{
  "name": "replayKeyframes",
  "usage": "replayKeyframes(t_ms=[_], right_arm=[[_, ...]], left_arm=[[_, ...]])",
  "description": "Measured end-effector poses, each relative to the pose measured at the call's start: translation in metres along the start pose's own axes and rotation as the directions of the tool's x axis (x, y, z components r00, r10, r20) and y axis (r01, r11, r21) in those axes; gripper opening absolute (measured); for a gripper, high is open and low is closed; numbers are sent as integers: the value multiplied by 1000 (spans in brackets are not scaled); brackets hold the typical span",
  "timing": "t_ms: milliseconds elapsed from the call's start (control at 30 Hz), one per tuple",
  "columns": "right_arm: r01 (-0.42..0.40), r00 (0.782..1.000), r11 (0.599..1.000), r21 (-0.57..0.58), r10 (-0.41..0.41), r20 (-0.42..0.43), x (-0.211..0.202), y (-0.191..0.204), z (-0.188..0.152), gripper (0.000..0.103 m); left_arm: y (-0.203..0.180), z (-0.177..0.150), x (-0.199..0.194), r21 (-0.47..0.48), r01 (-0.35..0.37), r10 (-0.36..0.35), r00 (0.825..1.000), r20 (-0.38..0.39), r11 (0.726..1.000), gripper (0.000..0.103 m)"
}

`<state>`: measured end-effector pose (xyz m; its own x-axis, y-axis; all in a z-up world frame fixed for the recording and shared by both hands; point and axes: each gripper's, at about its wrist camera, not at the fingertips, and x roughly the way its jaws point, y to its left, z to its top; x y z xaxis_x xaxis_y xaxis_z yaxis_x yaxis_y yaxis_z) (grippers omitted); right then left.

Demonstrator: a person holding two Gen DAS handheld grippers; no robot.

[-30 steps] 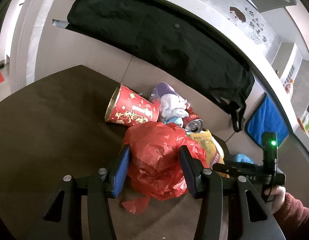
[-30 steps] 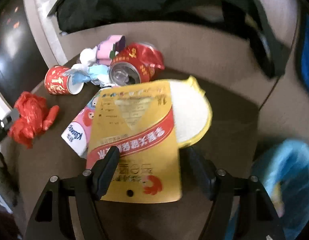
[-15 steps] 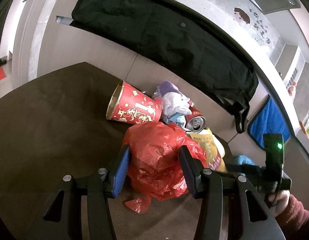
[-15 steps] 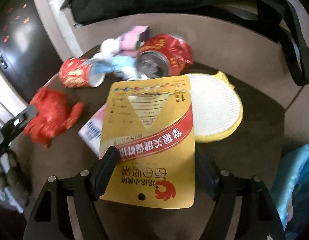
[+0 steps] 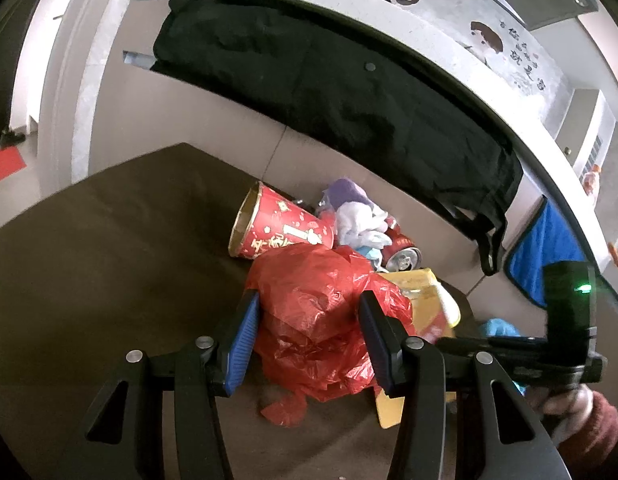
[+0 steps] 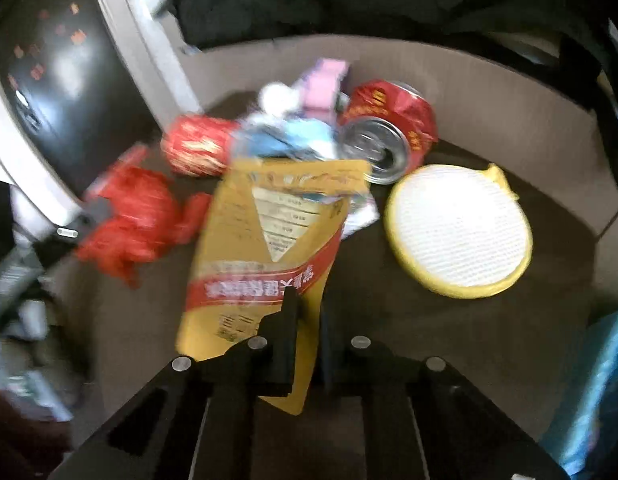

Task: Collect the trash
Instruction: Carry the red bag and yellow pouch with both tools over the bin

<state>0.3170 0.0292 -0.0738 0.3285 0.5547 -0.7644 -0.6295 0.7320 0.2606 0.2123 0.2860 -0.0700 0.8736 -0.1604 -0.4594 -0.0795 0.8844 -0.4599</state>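
Right gripper jaws now closing on the yellow packet, formerly spread, left gripper jaws pinching red plastic bag above the desk.

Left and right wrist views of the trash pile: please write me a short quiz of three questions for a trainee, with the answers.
1. True or false: the red paper cup stands upright on the table.
2. What is between the fingers of the left gripper? A: a glass bottle. B: the red plastic bag. C: a spoon.
3. Name the thing at the right gripper.

Key
1. False: it lies on its side.
2. B.
3. The yellow packet; the jaws are closing and pinch its lower edge.
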Motion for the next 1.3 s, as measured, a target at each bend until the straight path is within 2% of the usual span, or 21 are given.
replayKeyframes(t_ms=[100, 333, 500, 533, 567, 633, 667, 733, 767, 800, 900, 1033, 1167, 1300], right_arm=[[-31, 999, 999, -22, 32, 30, -14, 11, -4, 6], [-86, 995, 994, -65, 89, 40, -12, 47, 2, 6], [-104, 995, 986, -129, 103, -15, 13, 80, 12, 13], [-100, 995, 985, -138, 97, -31, 22, 85, 15, 16], [-99, 995, 985, -143, 93, -47, 31, 89, 17, 24], [-91, 993, 986, -141, 80, -81, 48, 92, 20, 27], [-89, 992, 986, -140, 75, -99, 54, 93, 21, 27], [-79, 988, 988, -135, 60, -140, 67, 91, 20, 20], [-81, 986, 990, -119, 62, -157, 72, 87, 18, 7], [-84, 984, 991, -105, 66, -165, 73, 84, 17, 6], [-96, 988, 993, -67, 87, -130, 57, 73, 13, 4], [-83, 996, 995, -60, 81, -33, 10, 60, 12, 2], [-39, 998, 998, -47, 42, 57, -34, 48, 8, 1], [10, 989, 1000, -23, -6, 147, -84, 29, -5, 1]], left_arm=[[0, 4, -9, 5, -24, 24, 1000, 14, 1000, 50], [18, 9, -46, 31, -110, 109, 993, 34, 993, 50], [41, 11, -68, 12, -163, 162, 986, 24, 987, 50], [44, 10, -70, 5, -165, 164, 986, 22, 986, 50], [46, 10, -72, -1, -164, 164, 986, 19, 986, 50], [47, 8, -75, -1, -160, 160, 987, 14, 987, 50], [47, 7, -75, 3, -160, 160, 987, 12, 987, 50], [45, 6, -73, 10, -153, 153, 988, 2, 988, 50], [44, 5, -72, 11, -149, 149, 989, -2, 989, 50], [42, 5, -70, 11, -145, 145, 989, -6, 989, 50], [32, 2, -68, 17, -125, 125, 992, -16, 992, 50], [11, 5, -63, 49, -101, 103, 994, -21, 994, 50], [-28, 6, -58, 105, -59, 61, 998, -18, 993, 50], [-77, 4, -52, 172, -18, 21, 1000, -18, 985, 50]])
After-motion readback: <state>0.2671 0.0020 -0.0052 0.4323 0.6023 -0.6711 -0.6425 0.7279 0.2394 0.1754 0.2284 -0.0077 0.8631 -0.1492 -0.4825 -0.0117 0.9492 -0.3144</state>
